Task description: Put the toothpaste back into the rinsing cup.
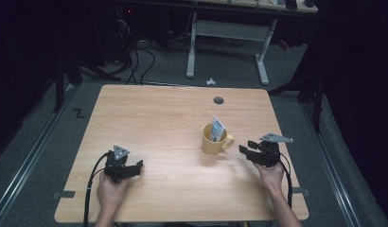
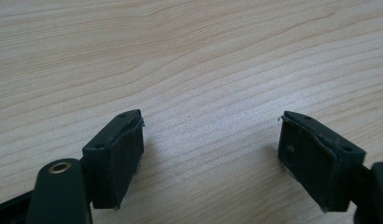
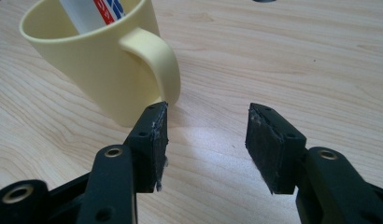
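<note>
Two forearms are seen at the bottom of the high view, each hand wrapped around a black hand-held gripper. The left hand-held gripper [image 1: 135, 166] is held low over the near left part of the tabletop [image 1: 154, 123], its jaws spread wide with bare wood between them [image 2: 210, 140]. The right hand-held gripper [image 1: 245, 147] is also parted and empty [image 3: 206, 140], its flat rubbery pads [image 3: 264, 144] worn and scuffed; one jaw tip is seen just beside the handle of a pale yellow mug [image 3: 101, 70].

The mug [image 1: 215, 139], smooth and matte with a looped handle, stands upright right of centre. A white packet [image 1: 218, 127] with red and blue print leans inside it; the lettering cannot be read.

Light wood-grain laminate with rounded corners forms the tabletop, and a round cable hole [image 1: 218, 100] is set near its far edge. Grey carpet, dark cables and a white-legged desk [image 1: 227, 33] are seen beyond.
</note>
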